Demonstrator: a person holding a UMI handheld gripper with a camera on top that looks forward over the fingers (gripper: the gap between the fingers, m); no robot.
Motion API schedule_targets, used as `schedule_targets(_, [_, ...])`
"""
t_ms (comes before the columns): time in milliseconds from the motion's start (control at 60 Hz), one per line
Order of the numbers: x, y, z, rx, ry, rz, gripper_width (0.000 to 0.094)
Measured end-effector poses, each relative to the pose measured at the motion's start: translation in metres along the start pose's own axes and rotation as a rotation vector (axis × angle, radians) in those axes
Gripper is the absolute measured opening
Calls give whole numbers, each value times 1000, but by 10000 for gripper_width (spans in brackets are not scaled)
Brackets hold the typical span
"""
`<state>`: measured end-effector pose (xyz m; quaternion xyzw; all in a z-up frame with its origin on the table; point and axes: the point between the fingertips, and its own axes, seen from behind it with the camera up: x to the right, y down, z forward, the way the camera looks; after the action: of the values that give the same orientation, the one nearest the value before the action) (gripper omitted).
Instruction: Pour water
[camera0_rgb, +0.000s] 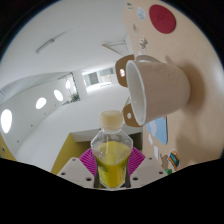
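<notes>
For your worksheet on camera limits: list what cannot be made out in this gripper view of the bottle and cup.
- Bottle: base cut off at the view's lower border; held between the pink pads.
- Cup: inside hidden, since it is seen from the side; any water in it unknown.
- Gripper: fingertips lie behind the bottle.
- Background wall items: too small to identify.

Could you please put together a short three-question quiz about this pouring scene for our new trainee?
1. True or false: the gripper is shut on the bottle.
2. What colour is the liquid in the bottle: A) yellow, B) blue, C) red?
3. Where is the white cup relative to the bottle's cap?

Key:
1. True; both pink pads press on the bottle's sides.
2. A, yellow.
3. Beyond and above the cap, to its right, with the cup's opening tilted towards the camera.
</notes>
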<state>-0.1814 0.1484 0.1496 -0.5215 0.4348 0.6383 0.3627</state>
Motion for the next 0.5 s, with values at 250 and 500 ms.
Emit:
schedule_targets(250, [-27, 24, -4, -94, -12, -103, 360])
schedule_targets(500, [-172, -79, -73, 242, -102, -1447, 360])
